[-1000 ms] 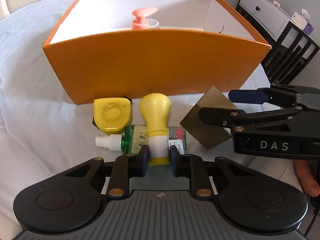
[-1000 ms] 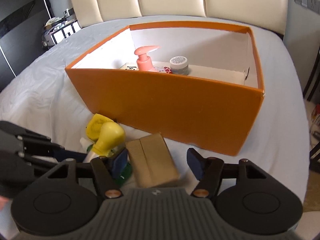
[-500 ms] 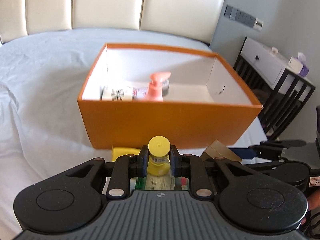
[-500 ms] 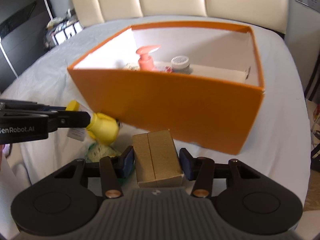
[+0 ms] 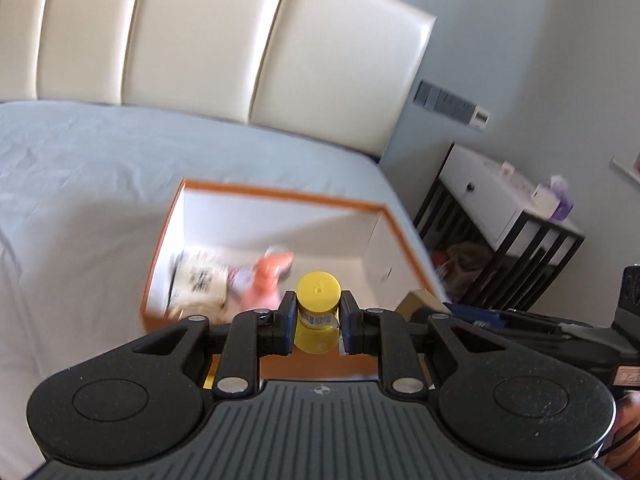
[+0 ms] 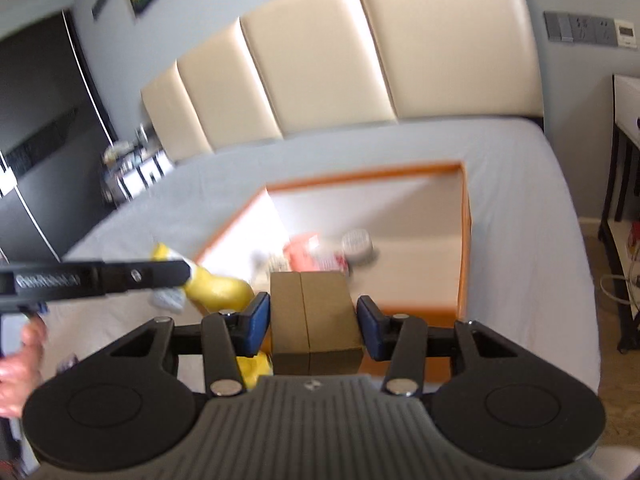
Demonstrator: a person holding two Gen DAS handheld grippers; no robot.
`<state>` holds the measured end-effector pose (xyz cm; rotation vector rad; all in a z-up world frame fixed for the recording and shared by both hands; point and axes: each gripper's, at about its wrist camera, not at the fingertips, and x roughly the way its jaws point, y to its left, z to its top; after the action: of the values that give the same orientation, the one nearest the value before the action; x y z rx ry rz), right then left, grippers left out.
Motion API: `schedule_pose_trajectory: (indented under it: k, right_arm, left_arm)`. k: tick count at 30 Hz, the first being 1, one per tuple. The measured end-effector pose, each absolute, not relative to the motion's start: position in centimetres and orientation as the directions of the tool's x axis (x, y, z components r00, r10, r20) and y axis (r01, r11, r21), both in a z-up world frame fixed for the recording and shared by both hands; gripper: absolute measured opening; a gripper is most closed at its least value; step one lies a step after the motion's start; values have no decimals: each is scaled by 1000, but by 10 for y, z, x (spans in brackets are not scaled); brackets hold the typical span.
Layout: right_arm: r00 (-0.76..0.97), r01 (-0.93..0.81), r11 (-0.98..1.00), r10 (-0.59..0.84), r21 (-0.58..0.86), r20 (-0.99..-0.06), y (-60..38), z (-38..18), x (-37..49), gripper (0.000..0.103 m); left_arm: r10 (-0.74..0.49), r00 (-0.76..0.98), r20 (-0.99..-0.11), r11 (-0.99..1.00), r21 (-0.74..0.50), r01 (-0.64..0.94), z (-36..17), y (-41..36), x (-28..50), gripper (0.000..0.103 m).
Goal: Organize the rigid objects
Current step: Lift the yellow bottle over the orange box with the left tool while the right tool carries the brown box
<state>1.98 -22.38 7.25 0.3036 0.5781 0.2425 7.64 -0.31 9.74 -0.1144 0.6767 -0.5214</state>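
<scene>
Both my grippers are loaded, left gripper clamping the yellow bottle, right gripper closing on the brown box; next, lower them into the orange box.

Cream padded headboard, grey walls

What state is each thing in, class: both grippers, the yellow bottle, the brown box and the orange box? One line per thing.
Left gripper: shut on the yellow bottle.
Yellow bottle: capped, held off the bed.
Right gripper: jaws just closed onto the brown box.
Brown box: closed, held off the bed.
Orange box: open-topped, partly filled.
</scene>
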Motion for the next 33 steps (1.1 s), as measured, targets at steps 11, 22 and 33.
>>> schedule_pose_trajectory:
  k: [11, 22, 33]
  right_arm:
    - [869, -38, 969, 152, 243, -470, -241, 110, 67, 45]
    - [831, -37, 982, 132, 183, -540, -240, 76, 101, 45]
    - [793, -42, 979, 154, 199, -590, -231, 58, 122, 45]
  left_arm:
    - [-484, 604, -633, 860, -215, 463, 80, -55, 139, 24]
    - [-413, 479, -775, 854, -147, 500, 17, -81, 145, 24]
    - [-395, 455, -798, 873, -173, 456, 12, -72, 159, 25]
